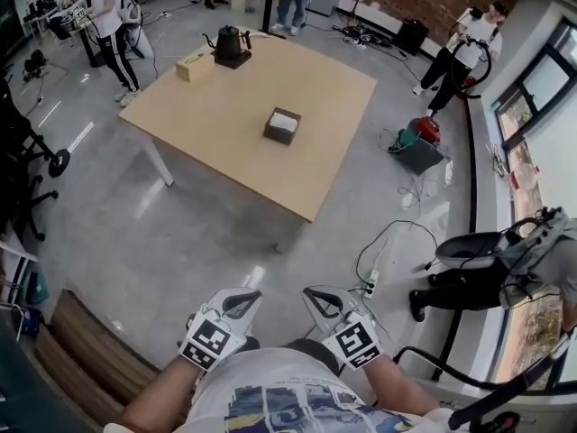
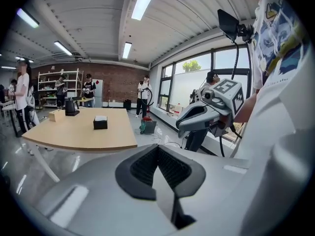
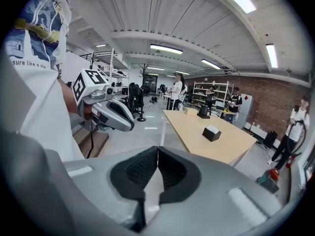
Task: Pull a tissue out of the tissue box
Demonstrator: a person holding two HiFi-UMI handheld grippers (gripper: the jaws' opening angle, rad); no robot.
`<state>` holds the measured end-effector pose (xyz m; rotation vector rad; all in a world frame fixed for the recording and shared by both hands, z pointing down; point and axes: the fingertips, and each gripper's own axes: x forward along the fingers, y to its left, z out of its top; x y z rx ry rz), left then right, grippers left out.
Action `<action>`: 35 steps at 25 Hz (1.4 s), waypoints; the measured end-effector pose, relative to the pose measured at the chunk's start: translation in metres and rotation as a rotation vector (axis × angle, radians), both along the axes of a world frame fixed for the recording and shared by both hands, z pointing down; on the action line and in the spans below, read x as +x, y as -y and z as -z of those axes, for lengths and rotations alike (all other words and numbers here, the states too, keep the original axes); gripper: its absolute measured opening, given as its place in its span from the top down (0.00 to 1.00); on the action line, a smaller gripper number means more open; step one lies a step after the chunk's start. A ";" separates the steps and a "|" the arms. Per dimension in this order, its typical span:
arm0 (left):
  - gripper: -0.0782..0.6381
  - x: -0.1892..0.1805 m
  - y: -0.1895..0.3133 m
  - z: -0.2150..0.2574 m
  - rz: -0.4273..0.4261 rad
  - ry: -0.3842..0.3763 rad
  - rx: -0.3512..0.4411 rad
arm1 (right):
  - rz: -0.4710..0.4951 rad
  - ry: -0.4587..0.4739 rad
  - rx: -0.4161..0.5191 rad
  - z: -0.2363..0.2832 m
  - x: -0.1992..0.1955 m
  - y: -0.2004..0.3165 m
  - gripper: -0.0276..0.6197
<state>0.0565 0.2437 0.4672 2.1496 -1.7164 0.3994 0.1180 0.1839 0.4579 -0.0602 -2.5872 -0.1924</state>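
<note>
Both sets of fingers are pressed together with nothing between them: the left gripper shows its black ribbed pads meeting at a seam, and the right gripper shows just the same in its own view. Sensible enough, there's nothing to grasp out here. They're held side by side, close in against the person's printed white shirt, noses angled down and forward toward the job. And the job is well away: the dark square tissue box sits near the middle of the light wooden desk, a white tissue showing at its top, ready to be pinched. A stretch of grey floor lies between grippers and desk. A black kettle and a small pale box sit at the far edge, clear of the tissue box. My read: this is the approach, the pull not yet begun, and one set of fingers must part before taking that tissue.
</note>
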 end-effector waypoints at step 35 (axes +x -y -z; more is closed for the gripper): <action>0.82 -0.216 0.301 -0.022 0.045 0.185 -0.096 | -0.036 0.024 -0.051 -0.021 -0.160 0.279 0.95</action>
